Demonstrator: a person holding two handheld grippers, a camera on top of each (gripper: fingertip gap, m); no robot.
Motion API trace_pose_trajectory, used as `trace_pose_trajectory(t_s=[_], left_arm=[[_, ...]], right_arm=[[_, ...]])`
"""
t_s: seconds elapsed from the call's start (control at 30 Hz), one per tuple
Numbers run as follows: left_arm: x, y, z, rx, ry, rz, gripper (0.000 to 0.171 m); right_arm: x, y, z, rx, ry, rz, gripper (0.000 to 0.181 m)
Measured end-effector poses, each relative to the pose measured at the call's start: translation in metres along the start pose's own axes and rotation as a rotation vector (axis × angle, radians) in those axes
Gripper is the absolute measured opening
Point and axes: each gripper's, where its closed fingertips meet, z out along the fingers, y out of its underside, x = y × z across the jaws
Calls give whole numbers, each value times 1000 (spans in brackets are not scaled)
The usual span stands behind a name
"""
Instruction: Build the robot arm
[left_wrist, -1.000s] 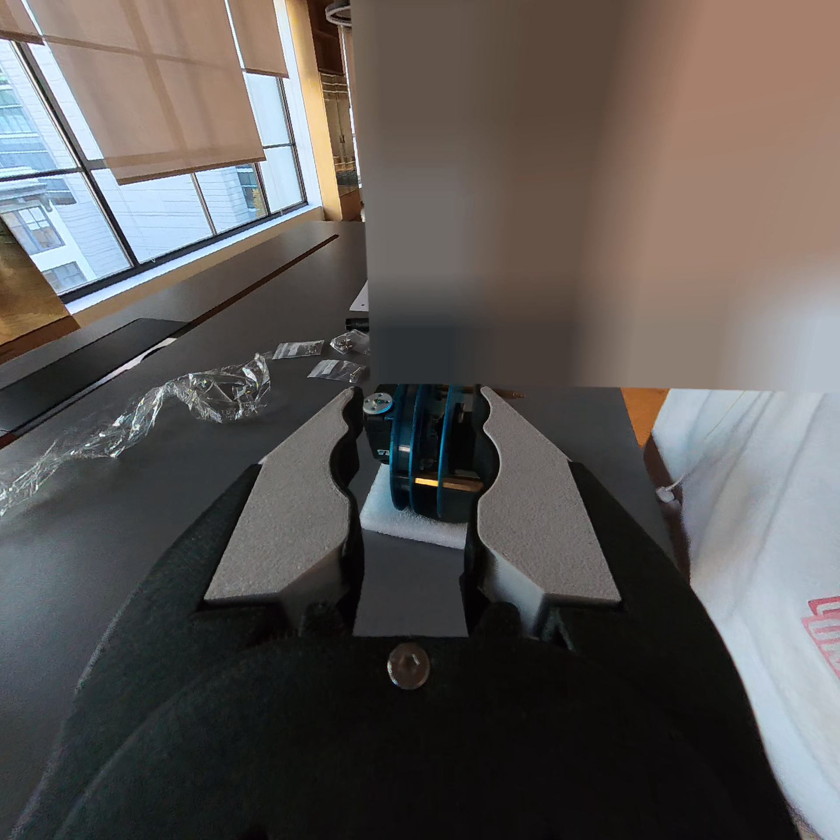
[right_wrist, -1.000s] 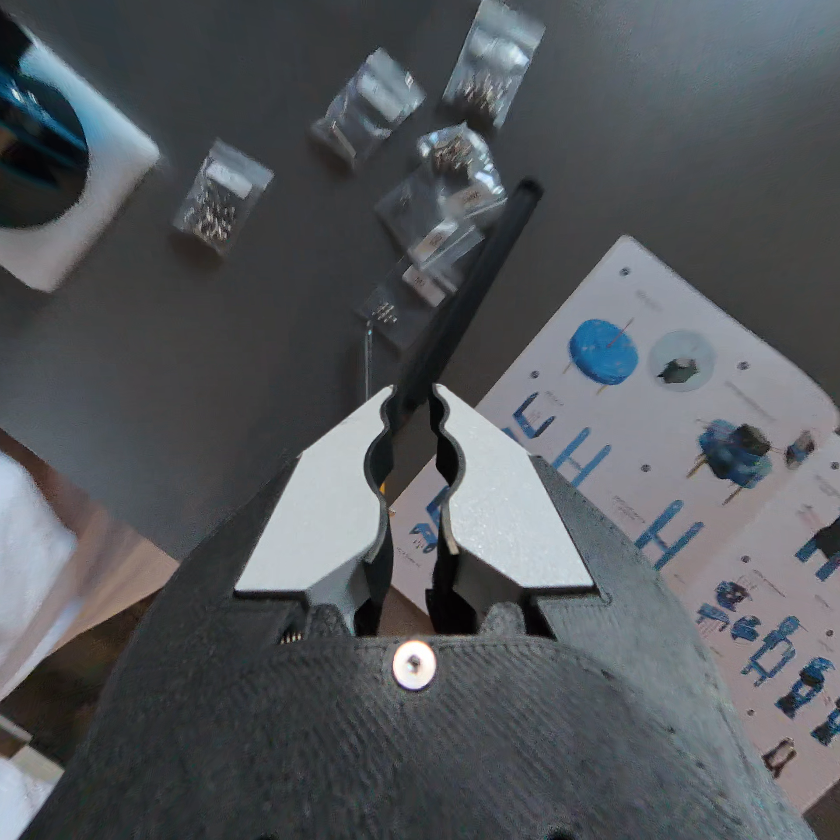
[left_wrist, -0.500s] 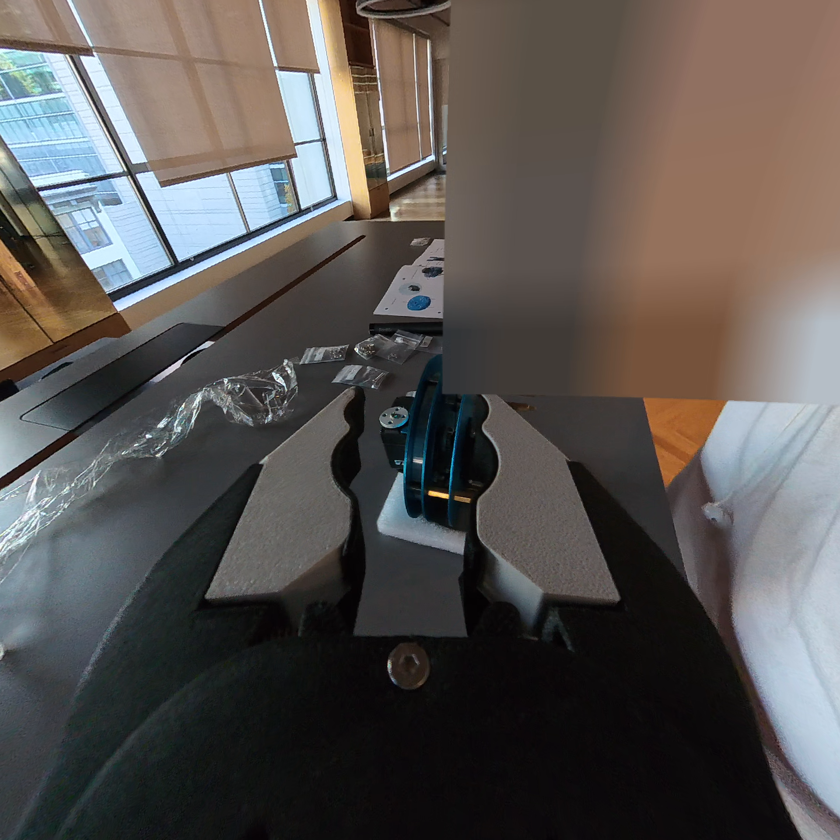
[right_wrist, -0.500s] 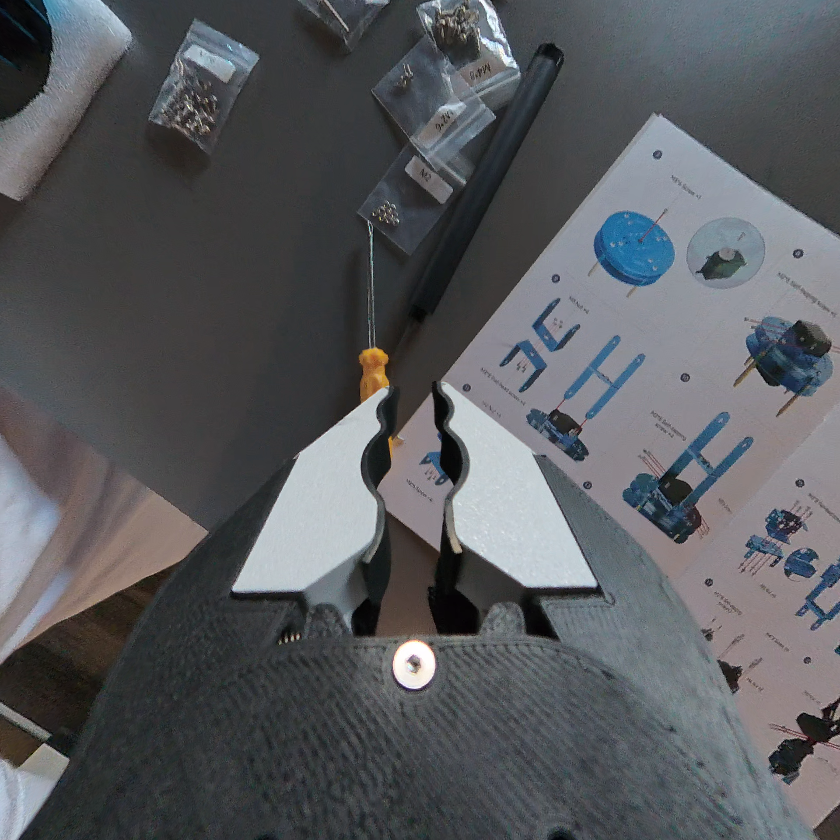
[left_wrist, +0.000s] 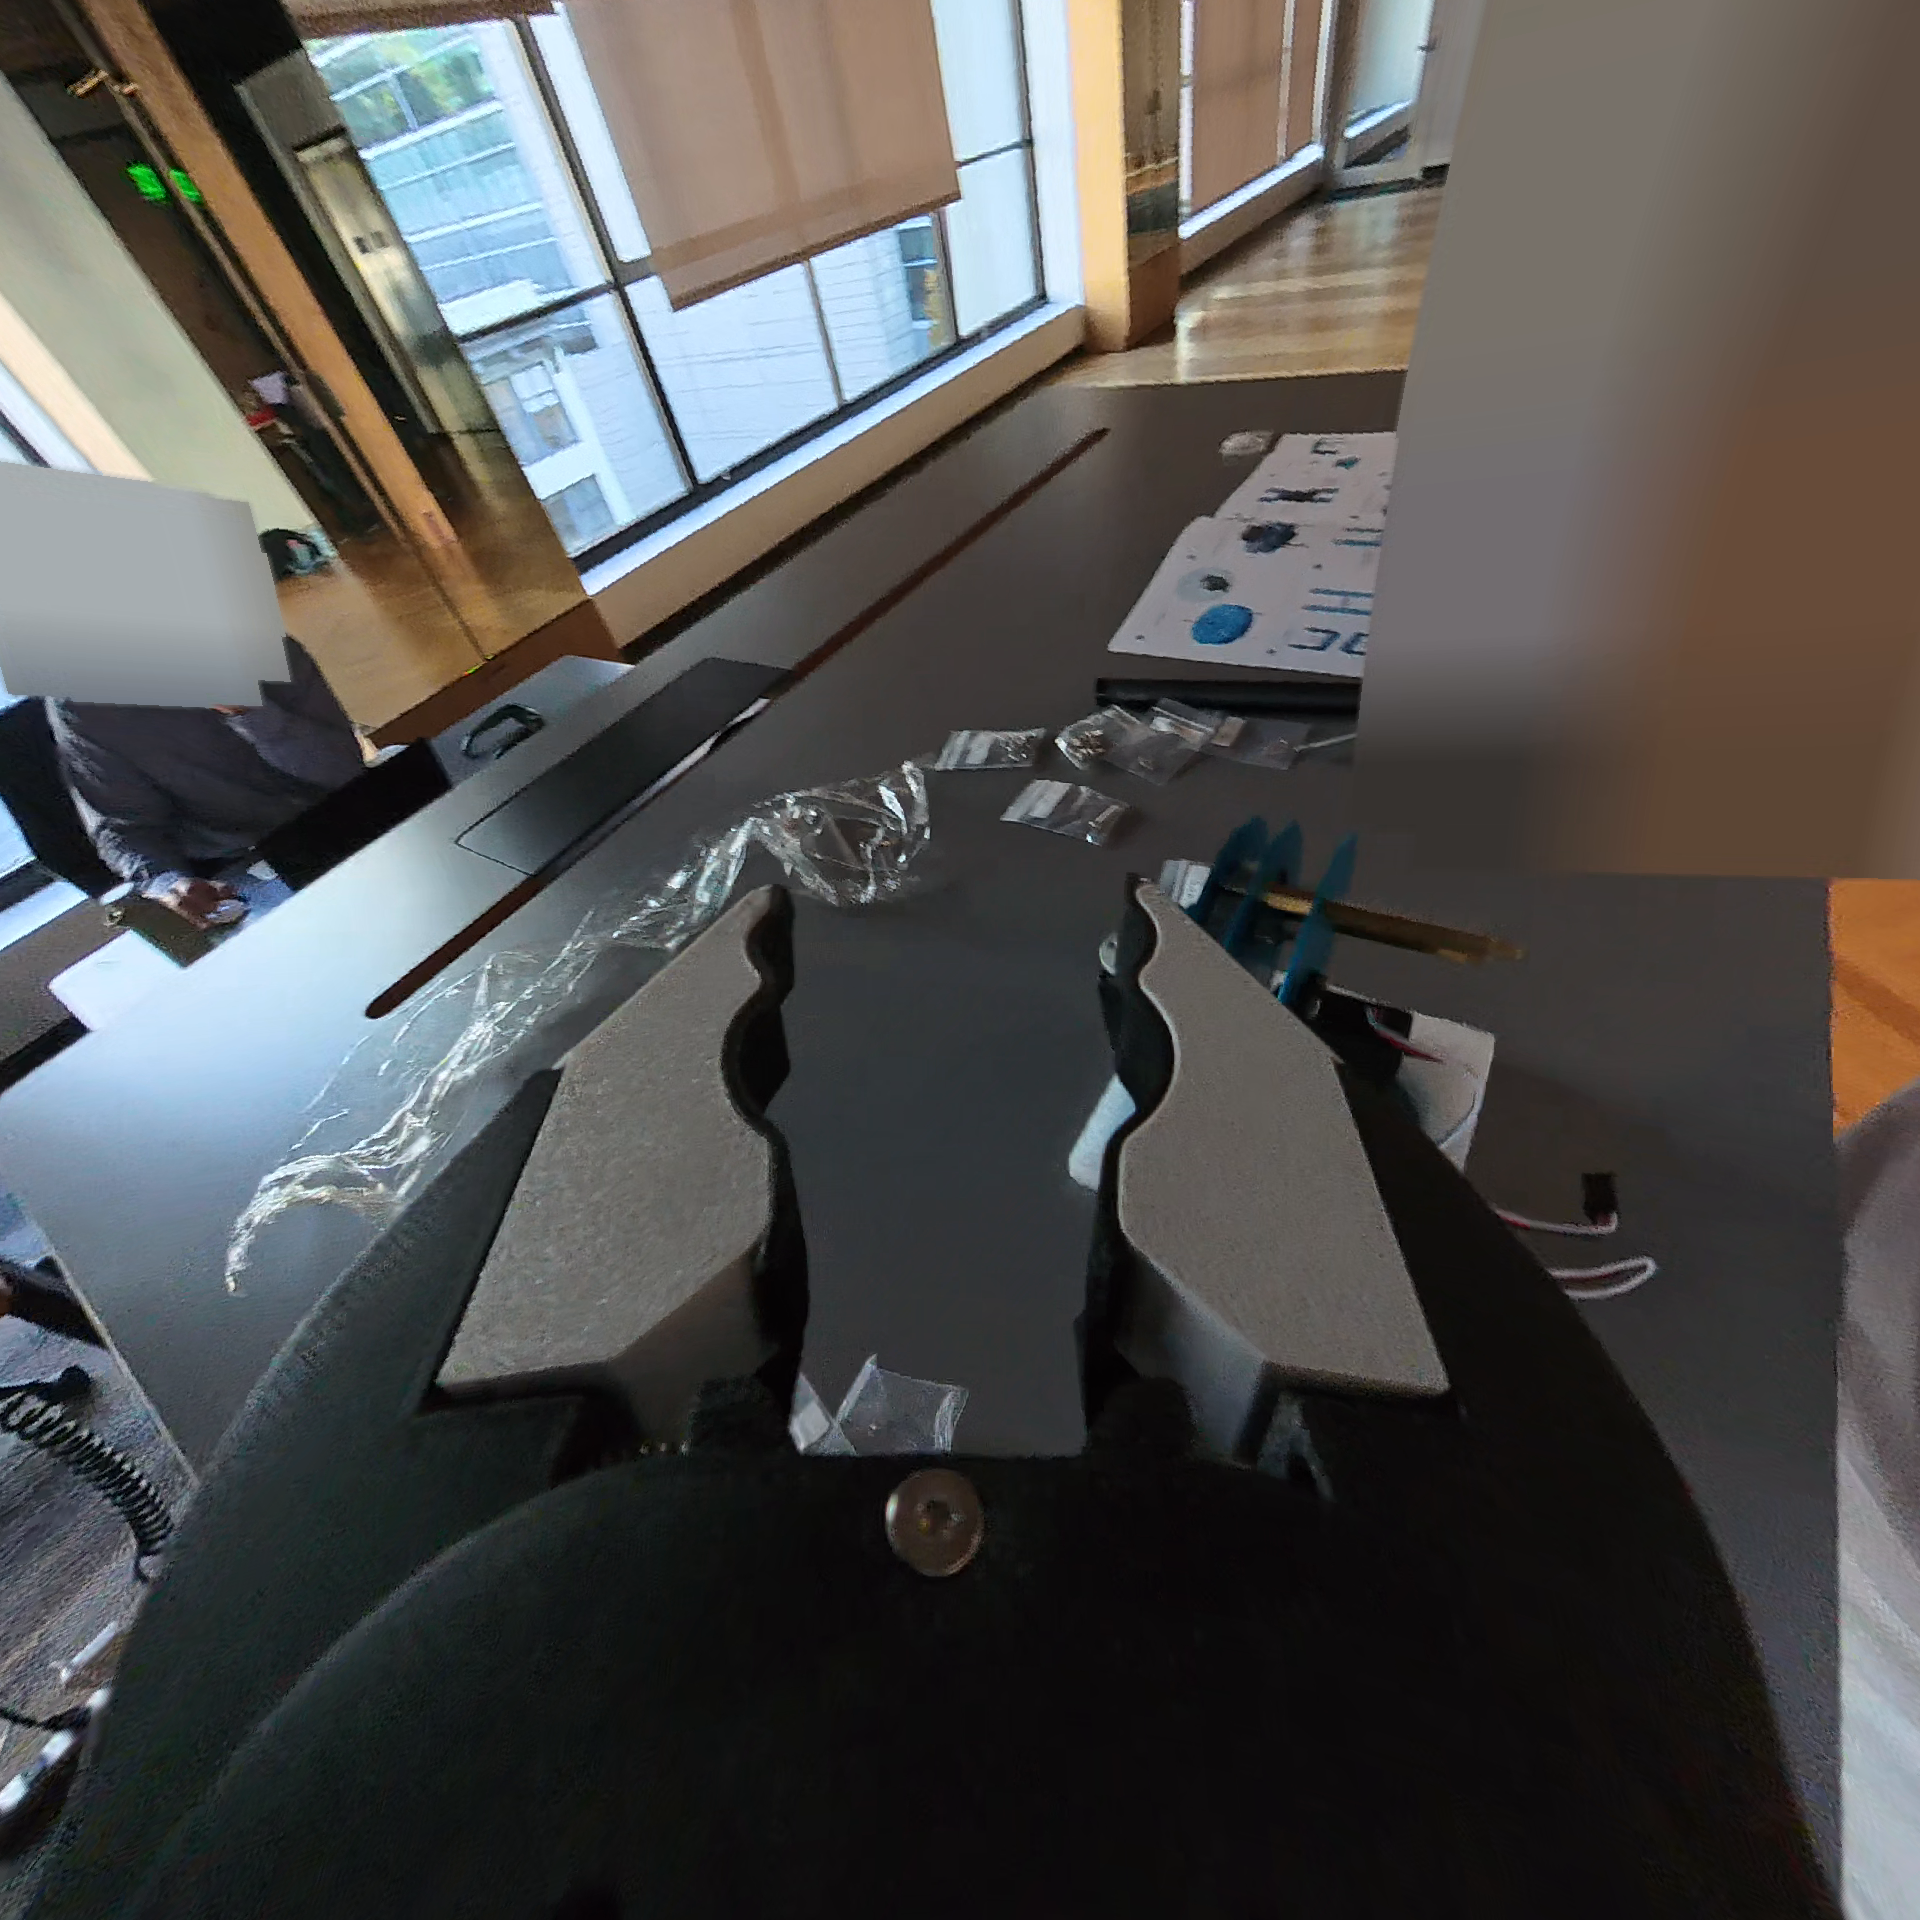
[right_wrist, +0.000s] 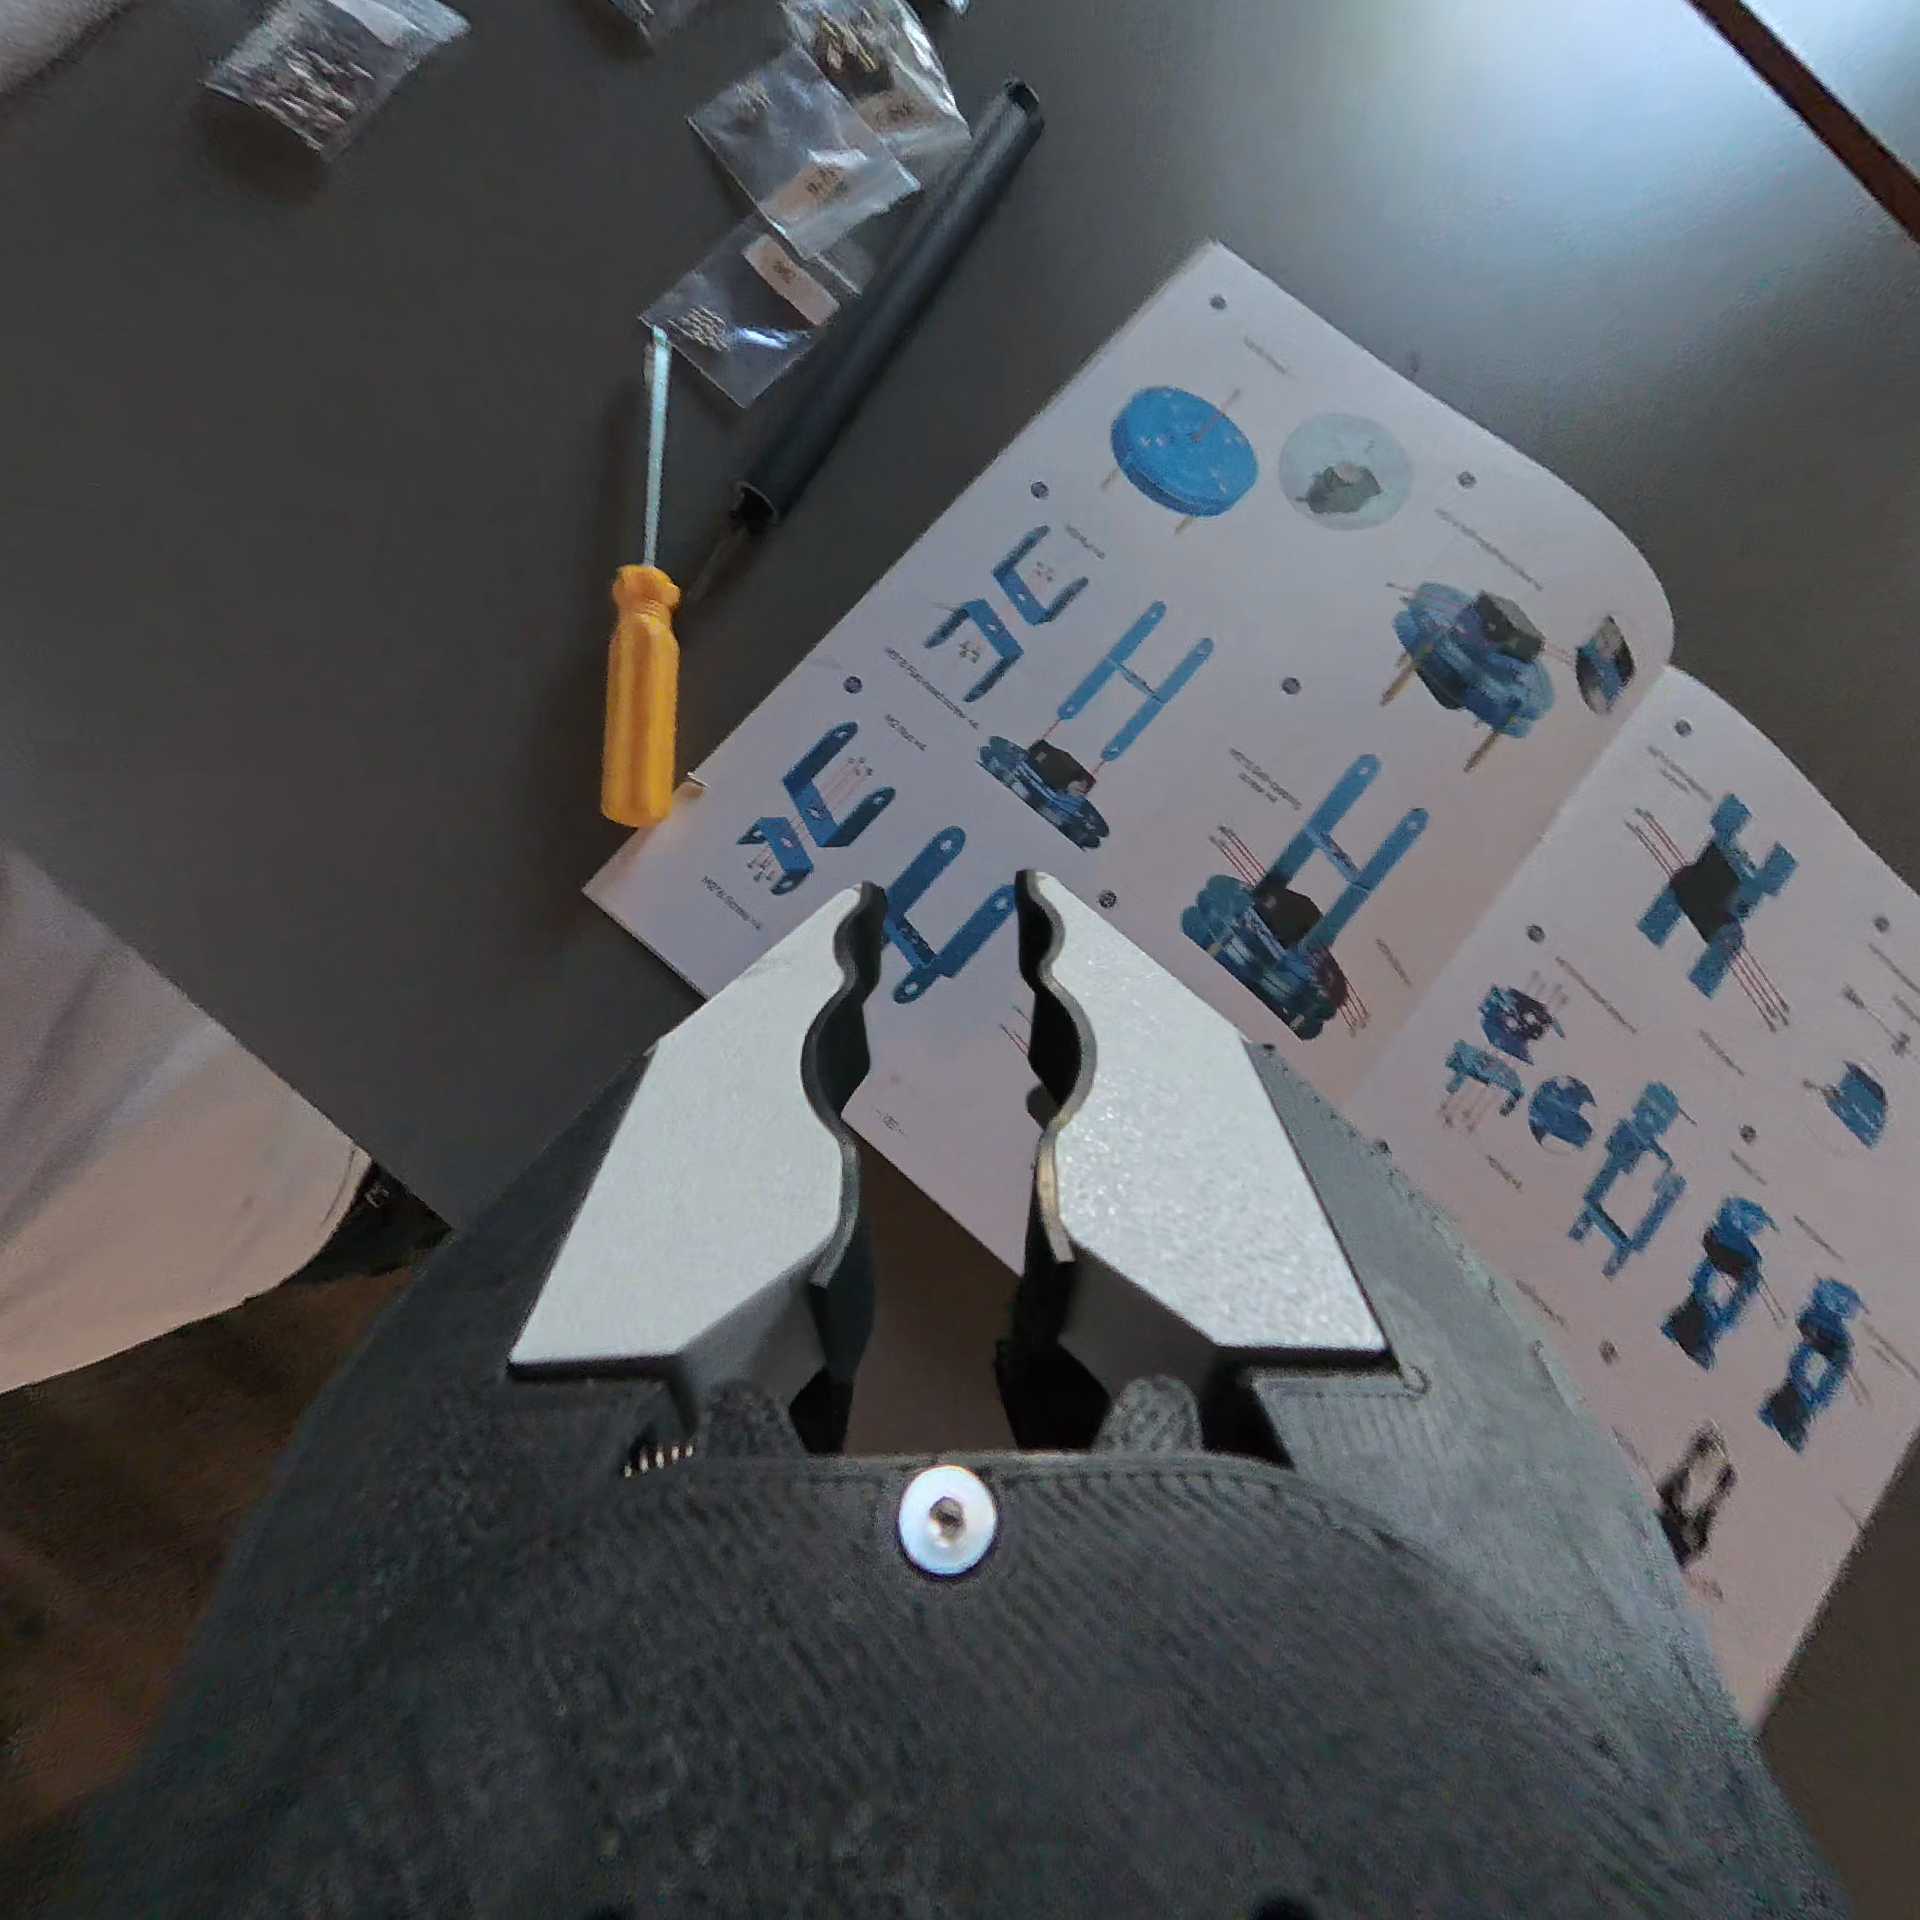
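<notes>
The left claw (left_wrist: 961, 914) hangs over the dark desk (left_wrist: 312, 1039) with its fingers spread wide and nothing between them. Close under its base lies a small clear bag (left_wrist: 883, 1408). Just beside its right finger, towards the near edge of the desk, a blue disc assembly (left_wrist: 1273, 883) with a brass rod through it stands on a white foam block (left_wrist: 1455, 1081), with thin wires (left_wrist: 1590, 1236) trailing from it. Beyond the left finger a crumpled sheet of clear wrap (left_wrist: 810, 831) stretches along the desk. Farther on sit several small bags of screws (left_wrist: 1070, 805), then a black tube (left_wrist: 1226, 691) and an open instruction booklet (left_wrist: 1278, 582). A person (left_wrist: 177, 769) sits at the far left, by the windows.

The right claw (right_wrist: 951, 894) hovers above the near corner of the instruction booklet (right_wrist: 1299, 644), its fingers a narrow gap apart and gripping nothing. Just past the booklet's corner lies a screwdriver with an orange handle (right_wrist: 642, 707), its shaft pointing away. Beside it lies the black tube (right_wrist: 894, 301), with the small bags of screws (right_wrist: 800, 177) beyond, one overlapping the tube.
</notes>
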Motion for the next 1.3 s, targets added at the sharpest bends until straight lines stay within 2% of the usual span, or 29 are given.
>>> trace_pose_trajectory(t_s=[0.07,0.13,0.23,0.37,0.4,0.43,0.53,0.63,0.77,0.93,1.0,1.03,1.13,1.2,1.27,1.3], left_arm=[[-1,-9,-2,9,-23,-32,63],[5,-20,-3,26,-38,-42,62],[17,-30,1,21,-60,-26,62],[41,-37,14,-14,-53,-10,62],[50,-40,17,-12,-38,-10,62],[59,-43,18,-5,-24,-10,62],[80,-43,20,6,5,8,62],[93,-40,18,1,38,11,62],[96,-33,12,-16,54,47,62],[94,-23,6,-6,118,21,61],[91,-20,3,0,137,17,61],[89,-19,2,4,139,15,61],[88,-19,0,13,132,0,61],[91,-22,0,21,109,-2,60],[99,-28,0,35,83,-2,60],[105,-32,1,46,70,-9,59]], right_arm=[[-15,-5,6,87,-74,-19,24],[-35,-5,18,138,-143,-124,18],[-47,-3,39,141,-188,-244,16],[-70,-13,54,64,-486,-8,16],[-78,-12,60,35,-502,4,17],[-85,-11,66,27,-481,-19,18],[-82,-11,80,55,-264,-133,22],[-88,-18,77,73,-271,-77,21],[-88,-5,90,-70,-197,-80,20],[-100,-13,92,-66,-110,-27,18],[-107,-12,93,-77,-132,15,22],[-109,-12,89,-77,-155,4,29],[-96,-14,63,-42,-190,-126,26],[-83,-12,51,-24,-201,-337,17],[-74,-6,51,-47,-227,-495,15],[-75,-4,53,-67,-273,-513,15]])
